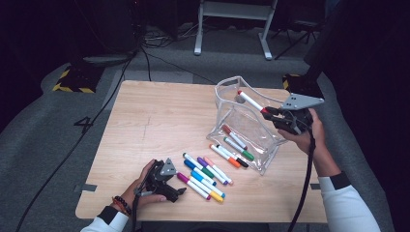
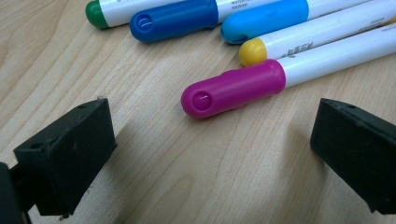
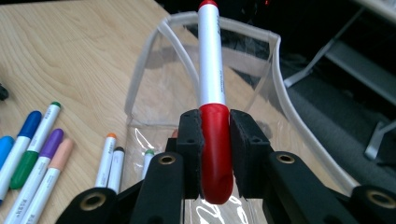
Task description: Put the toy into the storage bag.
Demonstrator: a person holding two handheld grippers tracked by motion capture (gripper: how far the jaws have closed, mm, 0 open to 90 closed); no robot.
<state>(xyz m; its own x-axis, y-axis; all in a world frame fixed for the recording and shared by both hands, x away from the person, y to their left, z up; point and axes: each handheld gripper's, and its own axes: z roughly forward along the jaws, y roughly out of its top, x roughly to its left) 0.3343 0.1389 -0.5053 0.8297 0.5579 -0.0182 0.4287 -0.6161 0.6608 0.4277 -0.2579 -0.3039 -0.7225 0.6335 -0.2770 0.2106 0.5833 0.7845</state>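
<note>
Left gripper (image 1: 180,191) rested open on the table, magenta marker (image 2: 233,87) just ahead of its jaws, unpicked. Right gripper (image 3: 215,140) was clenched on the red marker (image 3: 211,60), tip over the clear pouch (image 1: 227,94). Judged early: about a dozen markers remained outside, some lying against the pouch's side.

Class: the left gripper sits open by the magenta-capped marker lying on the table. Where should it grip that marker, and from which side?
Probably the magenta cap, from above, jaws across its width: the marker lies flat with a yellow-capped neighbour close alongside.
</note>
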